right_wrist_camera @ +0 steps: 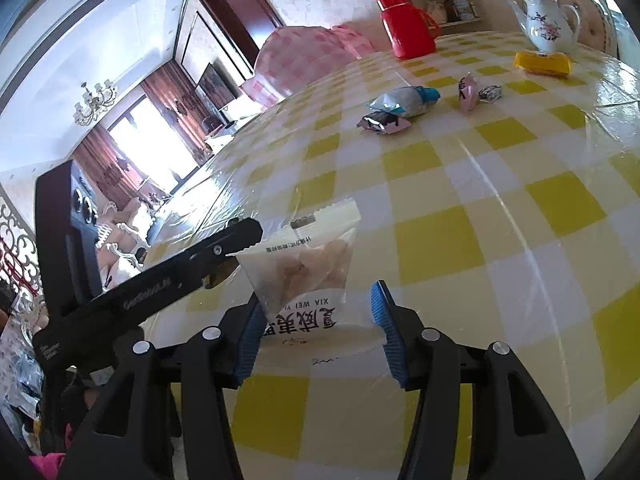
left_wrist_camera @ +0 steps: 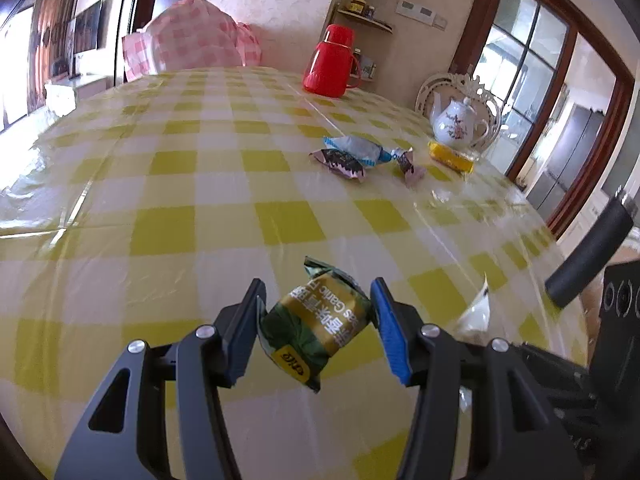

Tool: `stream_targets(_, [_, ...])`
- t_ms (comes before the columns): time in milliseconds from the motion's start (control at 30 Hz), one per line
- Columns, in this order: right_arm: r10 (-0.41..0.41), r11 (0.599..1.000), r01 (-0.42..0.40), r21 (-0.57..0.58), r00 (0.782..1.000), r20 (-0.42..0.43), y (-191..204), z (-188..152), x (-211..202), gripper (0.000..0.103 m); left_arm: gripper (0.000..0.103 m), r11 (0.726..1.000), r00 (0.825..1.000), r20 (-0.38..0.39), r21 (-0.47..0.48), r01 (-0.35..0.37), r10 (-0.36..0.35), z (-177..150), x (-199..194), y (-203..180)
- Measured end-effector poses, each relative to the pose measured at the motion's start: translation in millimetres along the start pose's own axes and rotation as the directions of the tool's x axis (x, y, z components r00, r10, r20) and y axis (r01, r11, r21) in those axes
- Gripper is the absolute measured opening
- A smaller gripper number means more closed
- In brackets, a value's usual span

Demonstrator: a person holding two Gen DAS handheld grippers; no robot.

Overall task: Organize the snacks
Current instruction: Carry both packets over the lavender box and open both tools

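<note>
Left gripper (left_wrist_camera: 316,320): jaws partway closed, blue ribbed pads pressing both sides of a green-and-gold snack packet (left_wrist_camera: 314,326) held above the table.
Green packet: glossy crinkled film, pillow-shaped, crimped ends; print reads "Garlic" – the rest is too small to read.
Right gripper (right_wrist_camera: 316,322): jaws partway closed on a clear snack pouch (right_wrist_camera: 304,272), gripped at its lower end, raised off the table.
Clear pouch: see-through film with a serrated top edge, pale lumpy pieces inside; label "XIA WEI YI" plus Chinese characters.
Table (left_wrist_camera: 168,208): yellow-and-white checked cloth under shiny clear plastic.
Loose snacks: blue-ended packet (left_wrist_camera: 356,150), two purple-and-dark wrappers, yellow block (left_wrist_camera: 450,156) – grouped near the white floral teapot (left_wrist_camera: 458,124).
Red flask (left_wrist_camera: 330,62): smooth plastic, upright at the far edge.
</note>
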State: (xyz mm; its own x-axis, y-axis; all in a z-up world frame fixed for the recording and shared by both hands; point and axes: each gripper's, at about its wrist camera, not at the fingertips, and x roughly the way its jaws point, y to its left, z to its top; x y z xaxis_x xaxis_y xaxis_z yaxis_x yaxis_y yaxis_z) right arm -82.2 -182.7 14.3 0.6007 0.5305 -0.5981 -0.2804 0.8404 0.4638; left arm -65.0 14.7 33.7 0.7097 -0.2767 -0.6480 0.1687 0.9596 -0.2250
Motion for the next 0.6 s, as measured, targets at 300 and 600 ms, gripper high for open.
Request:
stream_targets(300, [0.017, 1.000, -0.018, -0.023, 1.000, -0.018, 13, -9, -1, 0.051, 0.055, 0.996, 0.997, 0.007, 0.047, -0.082, 0.081, -21, -34, 11])
stream_targets(600, [0.034, 0.998, -0.036, -0.056, 0.998, -0.046, 32, -19, 2, 0.051, 0.055, 0.991, 0.992, -0.007, 0.045, -0.125, 0.126, -45, -60, 35])
